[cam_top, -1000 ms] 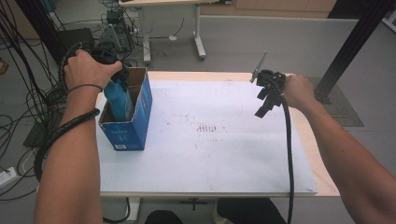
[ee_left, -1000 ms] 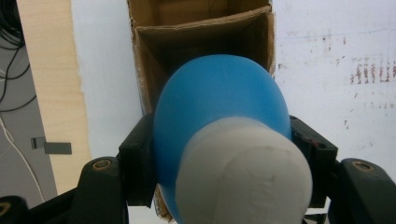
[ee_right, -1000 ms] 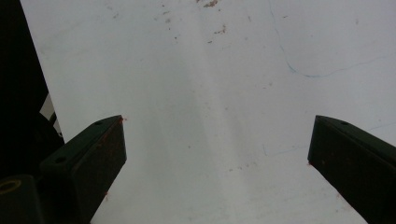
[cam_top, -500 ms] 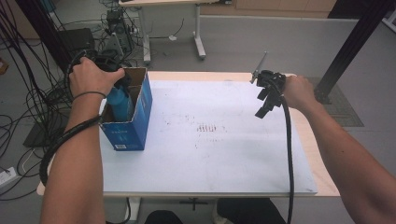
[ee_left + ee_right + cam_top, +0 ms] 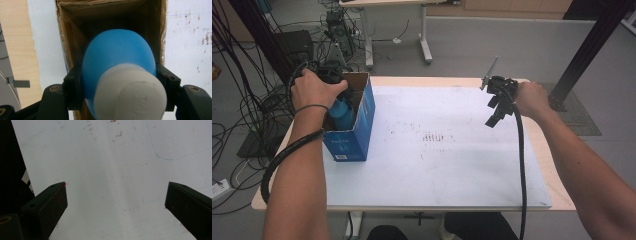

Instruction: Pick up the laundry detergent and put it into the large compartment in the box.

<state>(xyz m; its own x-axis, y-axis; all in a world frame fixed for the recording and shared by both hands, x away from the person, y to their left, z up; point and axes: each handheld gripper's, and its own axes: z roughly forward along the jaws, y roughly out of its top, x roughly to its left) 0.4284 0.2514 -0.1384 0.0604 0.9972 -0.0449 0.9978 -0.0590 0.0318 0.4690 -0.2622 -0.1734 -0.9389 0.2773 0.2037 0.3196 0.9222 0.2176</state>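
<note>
Gripping a blue bottle [image 5: 117, 55] with a white cap [image 5: 130, 95], your left gripper [image 5: 118, 82] has its jaws pressed against the bottle's two sides, just below the cap. In the left gripper view, the bottle's body points into the open top of a cardboard box [image 5: 72, 37], whose brown inner walls rise around it toward twelve o'clock. From the high view, your left hand [image 5: 314, 89] sits over that box [image 5: 349, 140], which is blue outside and stands at about nine o'clock on the white table sheet [image 5: 437, 175], close to the sheet's left edge; the bottle [image 5: 341, 114] shows partly inside the box, tilted, its lower part hidden by the box wall.

Your right gripper [image 5: 496, 112] is held at about two o'clock on the table, well apart from the box, with its cable [image 5: 522, 165] trailing down toward six o'clock. In the right gripper view its jaws stand wide apart with nothing between them, above the bare white sheet [image 5: 112, 170], which carries faint reddish specks and a thin blue pen line [image 5: 160, 156] toward one o'clock.
</note>
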